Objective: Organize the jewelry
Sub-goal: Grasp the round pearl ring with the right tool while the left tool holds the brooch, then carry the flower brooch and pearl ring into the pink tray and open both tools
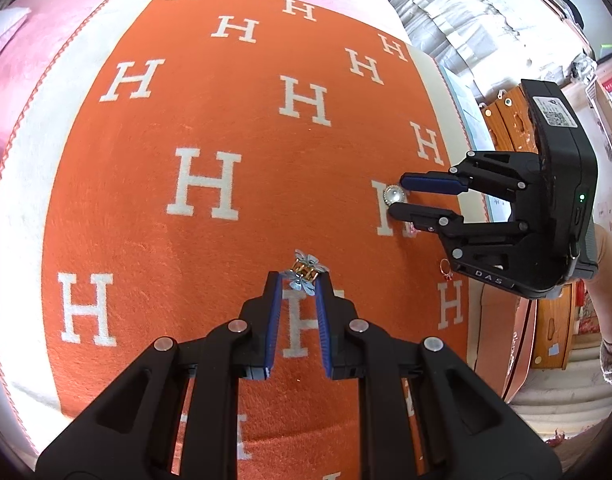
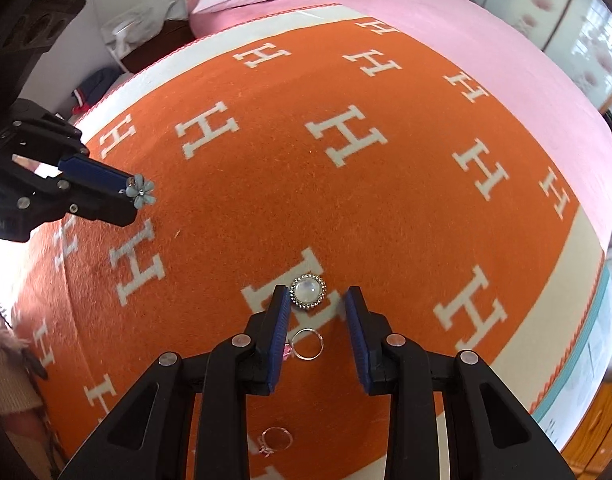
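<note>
Jewelry: blue flower clip with gold clasp (image 1: 306, 272) pinched at left gripper (image 1: 299, 280) fingertips. Right gripper (image 2: 316, 300) fingers apart, straddling round pearl-and-crystal brooch (image 2: 307, 293); off-centre closure risks flicking it away.

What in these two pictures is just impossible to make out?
- Left wrist view: part of the flower clip sits behind the left gripper fingertips.
- Right wrist view: the pink stone on the silver ring is mostly behind the right gripper finger.
- Right wrist view: the small ring by the bottom edge is too tiny for detail.
</note>
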A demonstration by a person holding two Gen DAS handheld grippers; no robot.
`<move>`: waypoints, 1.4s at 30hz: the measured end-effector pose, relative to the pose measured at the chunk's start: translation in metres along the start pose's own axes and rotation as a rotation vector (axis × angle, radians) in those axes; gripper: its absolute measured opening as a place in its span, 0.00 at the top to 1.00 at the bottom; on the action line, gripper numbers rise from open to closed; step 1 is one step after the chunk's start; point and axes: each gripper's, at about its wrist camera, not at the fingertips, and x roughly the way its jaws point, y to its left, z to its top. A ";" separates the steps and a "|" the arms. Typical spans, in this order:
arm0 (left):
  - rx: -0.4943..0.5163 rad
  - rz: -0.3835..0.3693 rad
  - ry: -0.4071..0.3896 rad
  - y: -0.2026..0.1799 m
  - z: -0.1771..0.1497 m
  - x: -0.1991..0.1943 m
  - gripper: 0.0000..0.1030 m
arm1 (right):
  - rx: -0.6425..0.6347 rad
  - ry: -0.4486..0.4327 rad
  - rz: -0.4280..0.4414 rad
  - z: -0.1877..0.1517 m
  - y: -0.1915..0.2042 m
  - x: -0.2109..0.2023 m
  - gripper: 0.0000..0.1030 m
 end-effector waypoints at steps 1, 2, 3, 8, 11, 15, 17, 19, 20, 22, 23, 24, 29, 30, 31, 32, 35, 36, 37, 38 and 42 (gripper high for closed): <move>-0.004 0.000 -0.001 0.001 0.000 0.000 0.86 | -0.008 0.001 0.002 0.002 0.001 0.000 0.74; -0.007 -0.002 -0.003 0.001 0.001 0.000 0.86 | -0.014 0.001 0.006 0.003 0.000 0.001 0.75; -0.009 -0.002 -0.005 0.002 0.001 -0.001 0.86 | -0.017 0.000 0.007 0.004 0.000 0.001 0.76; -0.011 -0.001 -0.015 0.001 0.001 -0.006 0.86 | 0.003 -0.012 0.005 0.007 0.001 0.002 0.83; -0.002 -0.001 -0.020 -0.003 0.000 -0.010 0.86 | 0.048 -0.021 0.002 0.005 0.002 0.000 0.83; 0.014 -0.005 -0.023 -0.012 -0.001 -0.017 0.86 | 0.128 -0.031 0.020 -0.002 0.003 -0.007 0.83; 0.028 -0.006 -0.026 -0.020 -0.003 -0.021 0.86 | 0.169 -0.046 0.034 -0.007 0.005 -0.016 0.83; 0.043 -0.010 -0.027 -0.028 -0.005 -0.026 0.86 | 0.217 -0.070 0.052 -0.015 0.010 -0.031 0.83; 0.053 -0.011 -0.028 -0.033 -0.007 -0.028 0.86 | 0.237 -0.081 0.061 -0.018 0.011 -0.038 0.83; 0.076 -0.014 -0.029 -0.044 -0.010 -0.032 0.86 | 0.283 -0.107 0.076 -0.029 0.017 -0.056 0.83; 0.091 -0.016 -0.029 -0.052 -0.012 -0.034 0.86 | 0.312 -0.122 0.086 -0.039 0.021 -0.066 0.83; 0.107 -0.019 -0.028 -0.061 -0.016 -0.037 0.86 | 0.327 -0.130 0.090 -0.045 0.025 -0.074 0.83; 0.187 -0.040 -0.016 -0.105 -0.035 -0.045 0.86 | 0.430 -0.169 0.096 -0.097 0.045 -0.116 0.83; 0.209 -0.046 -0.010 -0.117 -0.041 -0.046 0.86 | 0.459 -0.175 0.095 -0.114 0.050 -0.127 0.83; 0.225 -0.053 -0.004 -0.126 -0.045 -0.045 0.86 | 0.479 -0.180 0.087 -0.127 0.054 -0.135 0.83; 0.245 -0.061 0.003 -0.138 -0.050 -0.045 0.86 | 0.495 -0.183 0.081 -0.139 0.056 -0.141 0.83; 0.307 -0.086 0.023 -0.174 -0.065 -0.043 0.86 | 0.575 -0.199 0.056 -0.185 0.063 -0.165 0.83; 0.330 -0.094 0.030 -0.188 -0.070 -0.043 0.86 | 0.607 -0.204 0.045 -0.204 0.065 -0.173 0.83; 0.356 -0.102 0.037 -0.203 -0.075 -0.042 0.86 | 0.625 -0.207 0.038 -0.216 0.066 -0.179 0.83; 0.376 -0.107 0.040 -0.214 -0.079 -0.041 0.86 | 0.649 -0.212 0.025 -0.231 0.068 -0.187 0.83; 0.474 -0.122 0.056 -0.266 -0.094 -0.036 0.86 | 0.750 -0.235 -0.031 -0.291 0.072 -0.212 0.83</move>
